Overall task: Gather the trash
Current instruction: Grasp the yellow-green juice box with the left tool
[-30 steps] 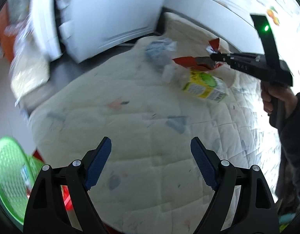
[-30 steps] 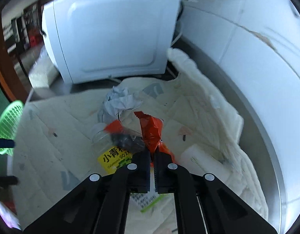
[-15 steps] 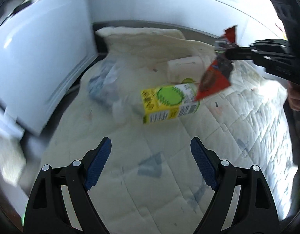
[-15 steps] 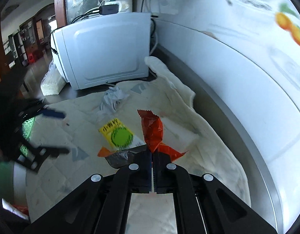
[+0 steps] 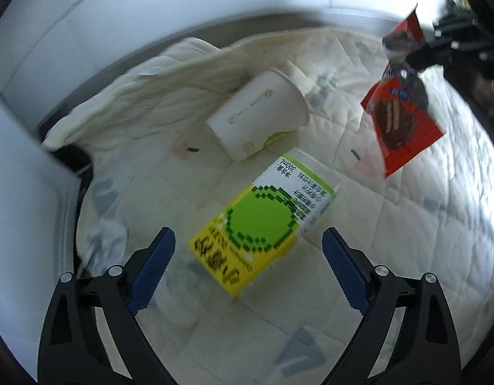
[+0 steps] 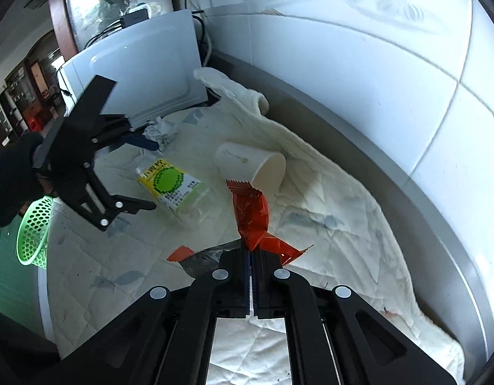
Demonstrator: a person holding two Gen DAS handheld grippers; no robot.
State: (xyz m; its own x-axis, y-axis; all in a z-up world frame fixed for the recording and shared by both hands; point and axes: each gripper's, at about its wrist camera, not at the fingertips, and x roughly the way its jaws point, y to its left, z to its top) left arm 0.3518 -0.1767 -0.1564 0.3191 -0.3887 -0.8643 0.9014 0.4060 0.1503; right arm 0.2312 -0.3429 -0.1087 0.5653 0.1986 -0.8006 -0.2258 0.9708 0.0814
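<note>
1. The cream quilted cloth [image 6: 327,211] covers the counter; the wall runs along its far and right edges.
2. The yellow-green labelled clear bottle [image 5: 263,227] lies on its side on the cloth, between the spread fingers of the left gripper [image 5: 247,269].
3. The white paper cup [image 5: 256,115] lies on its side just behind the bottle.
4. The crumpled grey-white paper wad [image 6: 160,130] lies left of the cup, before the white appliance [image 6: 141,67].
5. The red foil snack wrapper [image 6: 251,218] hangs above the cloth from the closed right gripper [image 6: 251,256], right of the bottle.
6. The green perforated plastic basket [image 6: 33,231] sits beyond the cloth's left edge.

The right tool [image 6: 251,258] pinches a red wrapper [image 6: 251,215] above the quilted cloth [image 6: 327,240], near a tipped paper cup [image 6: 251,166].
</note>
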